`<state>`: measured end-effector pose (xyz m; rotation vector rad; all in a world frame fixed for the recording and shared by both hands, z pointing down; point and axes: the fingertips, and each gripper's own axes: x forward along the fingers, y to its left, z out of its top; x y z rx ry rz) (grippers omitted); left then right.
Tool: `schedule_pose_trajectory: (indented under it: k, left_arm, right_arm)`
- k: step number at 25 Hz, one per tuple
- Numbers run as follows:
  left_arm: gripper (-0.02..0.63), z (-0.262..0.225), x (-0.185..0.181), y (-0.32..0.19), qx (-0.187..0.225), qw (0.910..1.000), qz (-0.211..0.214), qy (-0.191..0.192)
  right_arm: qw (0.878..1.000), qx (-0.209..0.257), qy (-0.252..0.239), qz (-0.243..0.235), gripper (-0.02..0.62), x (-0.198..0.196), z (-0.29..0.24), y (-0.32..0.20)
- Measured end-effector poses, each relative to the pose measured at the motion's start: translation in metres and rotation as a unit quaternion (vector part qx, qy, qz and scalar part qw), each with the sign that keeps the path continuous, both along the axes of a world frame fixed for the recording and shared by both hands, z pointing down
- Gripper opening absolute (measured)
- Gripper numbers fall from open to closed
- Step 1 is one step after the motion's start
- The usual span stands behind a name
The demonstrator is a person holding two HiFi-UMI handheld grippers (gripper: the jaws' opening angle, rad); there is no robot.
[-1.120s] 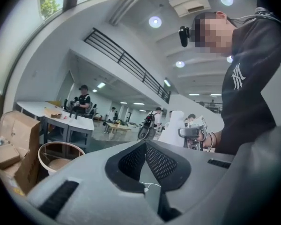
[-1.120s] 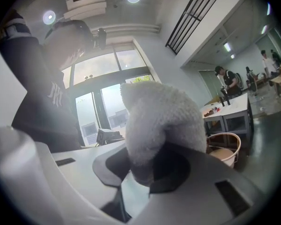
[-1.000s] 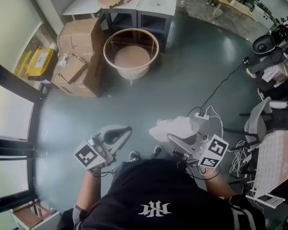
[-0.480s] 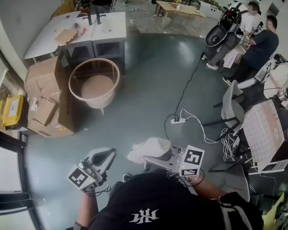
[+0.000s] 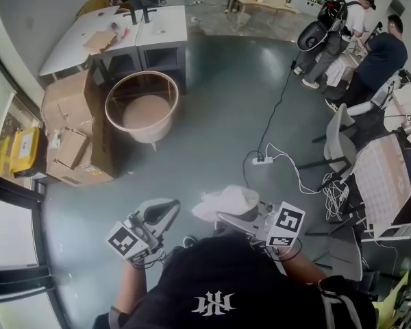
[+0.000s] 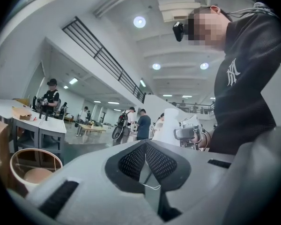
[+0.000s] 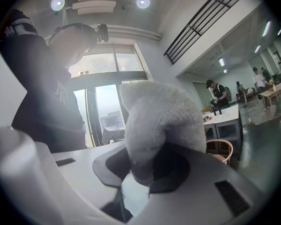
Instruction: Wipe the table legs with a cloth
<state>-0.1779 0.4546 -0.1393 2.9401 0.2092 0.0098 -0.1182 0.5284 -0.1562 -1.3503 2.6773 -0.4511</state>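
Shifted rightward, right tongs (image 5: 227, 218) clamp the white cloth (image 5: 229, 199), left tongs (image 5: 170, 209) closed empty, round tub (image 5: 116, 115) well ahead

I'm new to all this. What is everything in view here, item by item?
round table: one, light wood, on the floor ahead and to the left
white tables: two, white, side by side beyond the round table
cardboard boxes: several, brown, piled left of the round table
yellow box: one, yellow, far left
power strip: one, white, on the floor with cables, ahead and to the right
chair: at least one, grey, right side
bystanders: at least two, standing far right
cloth: one, white, clamped in the right gripper
left gripper: one, grey, jaws together, empty
right gripper: one, grey, shut on the cloth
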Motion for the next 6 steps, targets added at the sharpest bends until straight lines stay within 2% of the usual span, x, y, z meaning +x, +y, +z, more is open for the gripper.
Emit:
schedule_pose_trajectory:
  k: [6]
  left_arm:
    - [0.005,-0.0065,-0.0023,-0.0022,0.007,1.0000,-0.002,0.006]
  right_arm:
    - [1.000,0.006,0.006,-0.012,0.077,-0.0101,-0.0014,-0.0083]
